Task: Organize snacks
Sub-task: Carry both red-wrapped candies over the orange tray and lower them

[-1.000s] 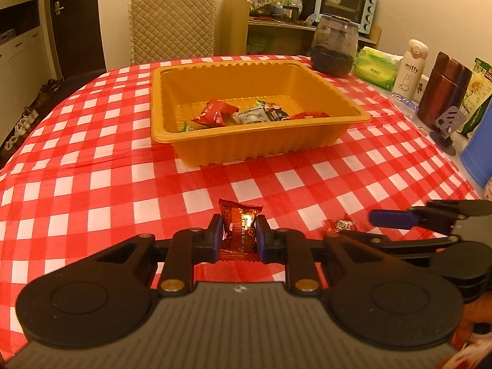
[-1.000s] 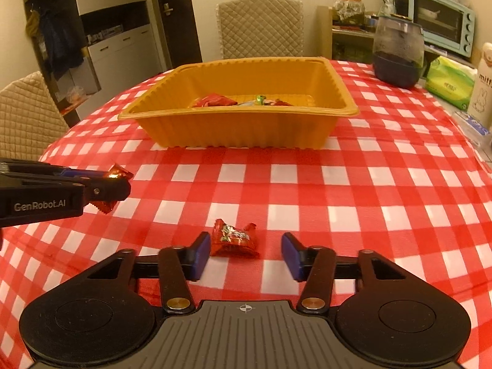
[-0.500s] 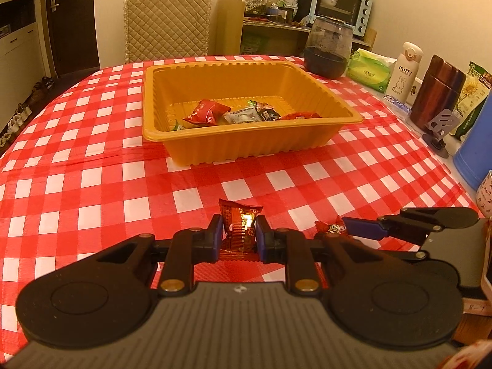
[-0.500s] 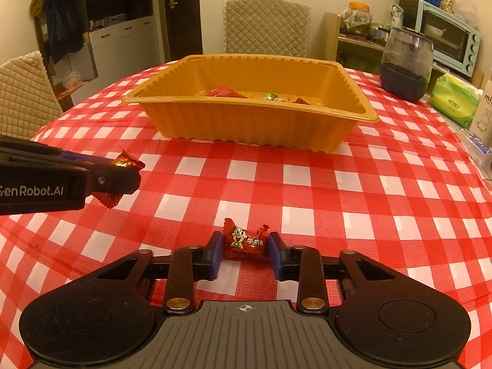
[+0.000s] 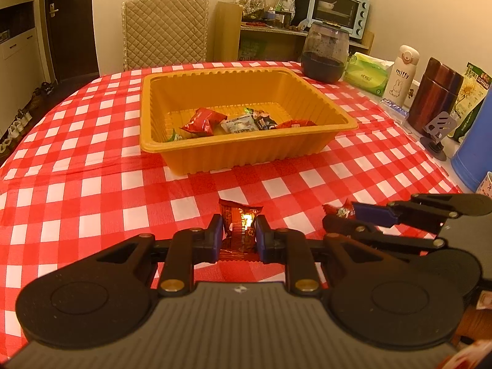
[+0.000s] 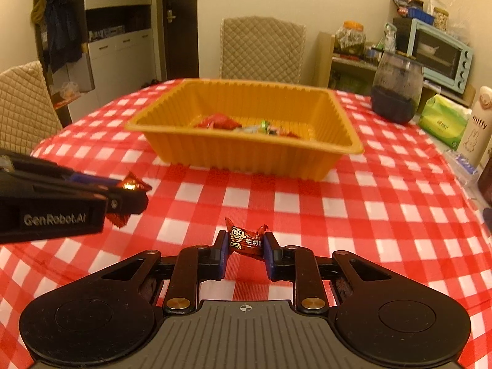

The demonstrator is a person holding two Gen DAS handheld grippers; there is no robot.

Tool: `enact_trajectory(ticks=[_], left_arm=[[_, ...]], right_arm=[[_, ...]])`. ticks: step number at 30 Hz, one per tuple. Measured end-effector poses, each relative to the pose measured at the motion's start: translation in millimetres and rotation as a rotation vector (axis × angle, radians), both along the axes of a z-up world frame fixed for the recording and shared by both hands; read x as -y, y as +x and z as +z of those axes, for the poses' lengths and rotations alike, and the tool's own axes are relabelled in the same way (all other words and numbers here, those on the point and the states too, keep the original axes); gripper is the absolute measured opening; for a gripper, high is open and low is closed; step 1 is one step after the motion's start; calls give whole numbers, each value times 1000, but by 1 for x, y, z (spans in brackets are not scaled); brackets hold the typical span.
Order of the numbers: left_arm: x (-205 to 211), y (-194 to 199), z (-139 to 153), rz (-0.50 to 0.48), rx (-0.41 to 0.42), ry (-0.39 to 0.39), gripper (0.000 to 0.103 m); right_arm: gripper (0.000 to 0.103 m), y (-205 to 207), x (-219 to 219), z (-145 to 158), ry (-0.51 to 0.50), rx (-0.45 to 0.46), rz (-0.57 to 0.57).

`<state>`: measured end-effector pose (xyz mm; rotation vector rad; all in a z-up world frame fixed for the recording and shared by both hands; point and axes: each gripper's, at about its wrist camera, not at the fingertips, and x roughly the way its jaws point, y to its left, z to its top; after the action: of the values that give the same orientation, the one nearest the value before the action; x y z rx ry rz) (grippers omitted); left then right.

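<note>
The right gripper (image 6: 245, 249) had just closed its jaws on a red candy (image 6: 245, 241), which sat pinched between the pads. The left gripper (image 5: 239, 234) had its jaws clamped on a dark red snack packet (image 5: 238, 226). With both pieces gripped, the pick-up step looked finished. Ahead of both jaws, well apart, stood the orange tray (image 5: 246, 150) on the checked desk (image 5: 92, 190), already holding several snacks. The next move would likely call for carrying each piece over the near rim before letting go.

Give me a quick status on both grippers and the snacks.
Left gripper shut on red snack packet. Right gripper just closed on red candy. Orange tray ahead, path clear.
</note>
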<state>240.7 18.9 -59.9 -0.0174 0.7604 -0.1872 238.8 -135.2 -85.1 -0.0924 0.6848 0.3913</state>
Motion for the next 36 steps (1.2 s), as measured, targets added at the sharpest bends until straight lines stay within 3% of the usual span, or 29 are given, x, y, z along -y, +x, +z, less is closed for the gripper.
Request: enact_trajectory(ticks=[23, 36], left_arm=[[-9, 18, 38, 56, 58, -25, 20], [-15, 55, 62, 88, 108, -52, 20]], right_arm=[[24, 16, 19, 57, 68, 121, -43], [24, 54, 27, 87, 133, 168, -107]])
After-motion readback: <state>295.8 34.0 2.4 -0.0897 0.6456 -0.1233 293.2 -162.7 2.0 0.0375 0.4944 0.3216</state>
